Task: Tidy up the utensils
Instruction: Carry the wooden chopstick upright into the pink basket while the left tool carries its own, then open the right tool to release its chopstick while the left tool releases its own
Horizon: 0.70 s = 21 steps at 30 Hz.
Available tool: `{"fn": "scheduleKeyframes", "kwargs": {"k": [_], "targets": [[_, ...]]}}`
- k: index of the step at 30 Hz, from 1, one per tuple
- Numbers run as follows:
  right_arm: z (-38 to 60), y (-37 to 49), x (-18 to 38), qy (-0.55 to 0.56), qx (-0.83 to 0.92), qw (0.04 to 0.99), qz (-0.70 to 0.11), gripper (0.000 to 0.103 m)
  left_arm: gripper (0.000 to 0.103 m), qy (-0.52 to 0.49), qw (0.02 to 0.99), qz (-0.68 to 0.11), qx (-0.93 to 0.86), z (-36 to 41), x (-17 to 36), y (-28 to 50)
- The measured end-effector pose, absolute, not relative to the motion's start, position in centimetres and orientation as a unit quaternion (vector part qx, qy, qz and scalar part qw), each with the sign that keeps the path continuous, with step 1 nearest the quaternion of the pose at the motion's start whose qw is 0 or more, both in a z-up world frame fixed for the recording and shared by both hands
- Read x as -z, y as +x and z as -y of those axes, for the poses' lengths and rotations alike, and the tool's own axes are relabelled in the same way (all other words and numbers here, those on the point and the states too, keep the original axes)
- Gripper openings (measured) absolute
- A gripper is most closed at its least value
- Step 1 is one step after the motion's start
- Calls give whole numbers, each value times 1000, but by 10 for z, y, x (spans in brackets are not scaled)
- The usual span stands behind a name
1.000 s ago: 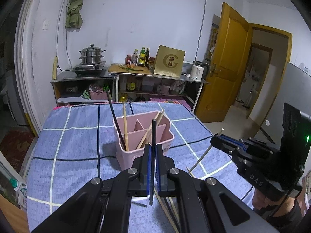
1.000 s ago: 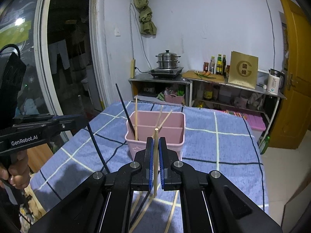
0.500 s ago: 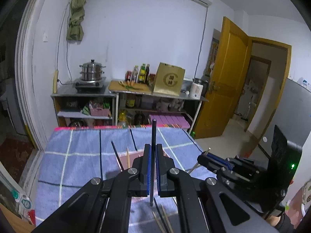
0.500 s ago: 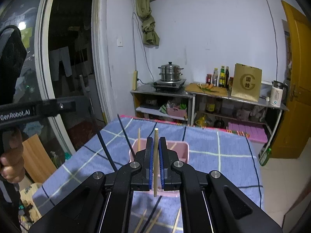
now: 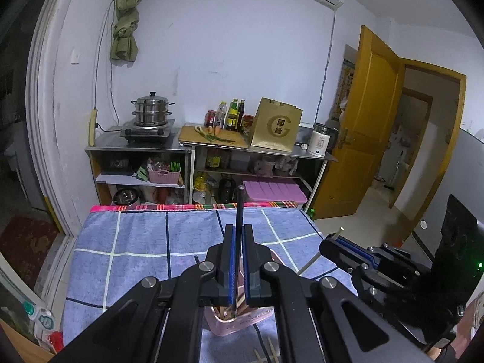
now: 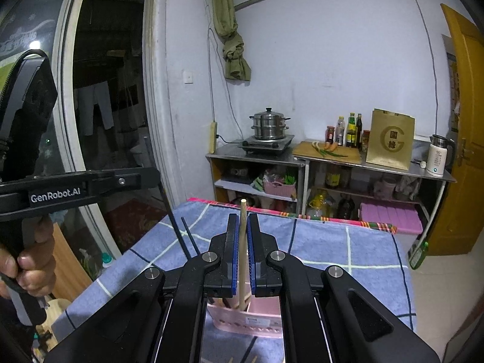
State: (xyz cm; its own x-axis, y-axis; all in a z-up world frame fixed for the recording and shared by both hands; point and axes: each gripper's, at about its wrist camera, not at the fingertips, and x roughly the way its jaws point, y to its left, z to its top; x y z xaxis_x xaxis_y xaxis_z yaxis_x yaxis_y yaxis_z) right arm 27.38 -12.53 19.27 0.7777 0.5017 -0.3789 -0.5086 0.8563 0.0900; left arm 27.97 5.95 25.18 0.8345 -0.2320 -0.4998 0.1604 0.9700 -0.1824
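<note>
My left gripper (image 5: 238, 236) is shut on a black chopstick (image 5: 239, 208) held upright; its lower end hangs over the pink divided holder (image 5: 239, 325) just below the fingers. My right gripper (image 6: 241, 225) is shut on a wooden chopstick (image 6: 242, 217), also upright, its lower end reaching into the pink holder (image 6: 257, 317). The right gripper also shows at the right of the left wrist view (image 5: 332, 243), and the left gripper at the left of the right wrist view (image 6: 154, 178). Another black chopstick (image 6: 187, 236) leans out of the holder.
The holder stands on a table with a blue checked cloth (image 5: 145, 242). Loose wooden chopsticks (image 5: 266, 354) lie on the cloth near me. Beyond the table's far edge are metal shelves (image 5: 211, 151) with a steamer pot, bottles and a kettle. A yellow door (image 5: 363, 139) stands open at the right.
Both grippers have lifted and tilted upward with their chopsticks and moved over the holder, which now sits close under the fingers instead of ahead of them.
</note>
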Motion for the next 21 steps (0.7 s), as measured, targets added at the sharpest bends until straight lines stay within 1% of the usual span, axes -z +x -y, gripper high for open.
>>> {"fn": "scheduleKeyframes", "kwargs": {"k": [6,21], "targets": [[117,291,-175,-7,-270,938,-216,5,4,-64,953,-278,104,-56,-234,291],[107,314,-120,-6,-277,919,-280,5,4,-55,937,-330,102,-55,-170,315]]}}
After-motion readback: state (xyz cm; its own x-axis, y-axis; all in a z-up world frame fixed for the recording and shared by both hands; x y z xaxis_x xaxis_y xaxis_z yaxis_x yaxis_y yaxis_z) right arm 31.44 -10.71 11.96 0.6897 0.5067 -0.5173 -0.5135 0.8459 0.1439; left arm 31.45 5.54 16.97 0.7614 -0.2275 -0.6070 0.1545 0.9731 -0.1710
